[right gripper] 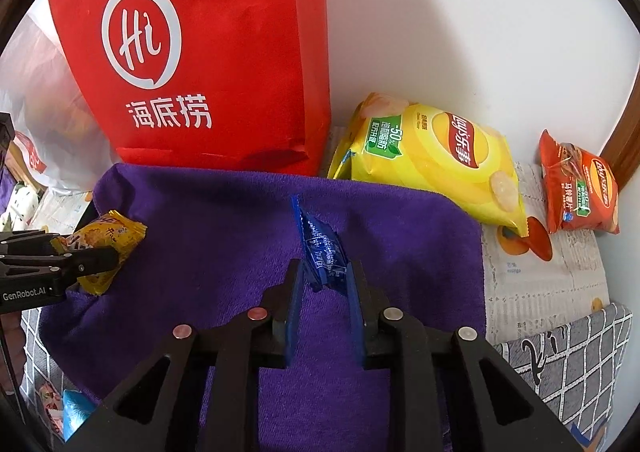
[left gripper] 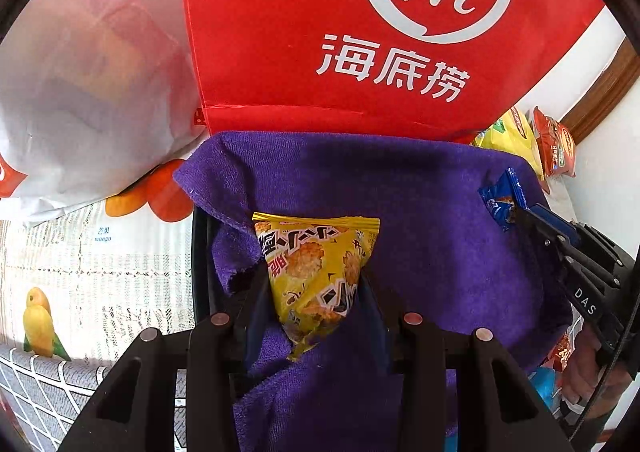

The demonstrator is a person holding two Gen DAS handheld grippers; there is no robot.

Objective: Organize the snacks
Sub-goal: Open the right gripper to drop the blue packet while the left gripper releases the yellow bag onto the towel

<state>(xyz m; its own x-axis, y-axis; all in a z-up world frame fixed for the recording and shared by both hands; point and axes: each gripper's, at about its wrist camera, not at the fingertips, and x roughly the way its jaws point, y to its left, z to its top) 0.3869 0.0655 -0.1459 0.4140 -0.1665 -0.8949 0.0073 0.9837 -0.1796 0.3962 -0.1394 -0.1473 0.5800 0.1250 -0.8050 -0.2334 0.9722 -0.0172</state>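
Over the purple towel (left gripper: 420, 211), the left claw (left gripper: 316, 292) is clamped on a small yellow snack packet (left gripper: 316, 268), its pads pressing both sides of the wrapper's lower half; the packet's sealed edge points to 12 o'clock in the left wrist view. The right claw (right gripper: 324, 272) has the blue snack packet (right gripper: 322, 248) between its blue pads, which sit against the wrapper's sides; no earlier state can be told. In the right wrist view the yellow packet appears at 9 o'clock and the blue one at centre, well apart on the towel. A red Haidilao bag (right gripper: 200, 51) stands upright at 12 o'clock, touching the towel's far edge. A large yellow Lay's chip bag (right gripper: 432, 155) lies at 2 o'clock, just beside the towel, and a smaller red-orange Lay's bag (right gripper: 576, 187) sits at 3 o'clock near the white wall (right gripper: 480, 11). A white plastic bag (left gripper: 80, 91) is slumped at 10 o'clock in the left wrist view. A fruit-printed cloth (left gripper: 100, 260) covers the bench beneath.
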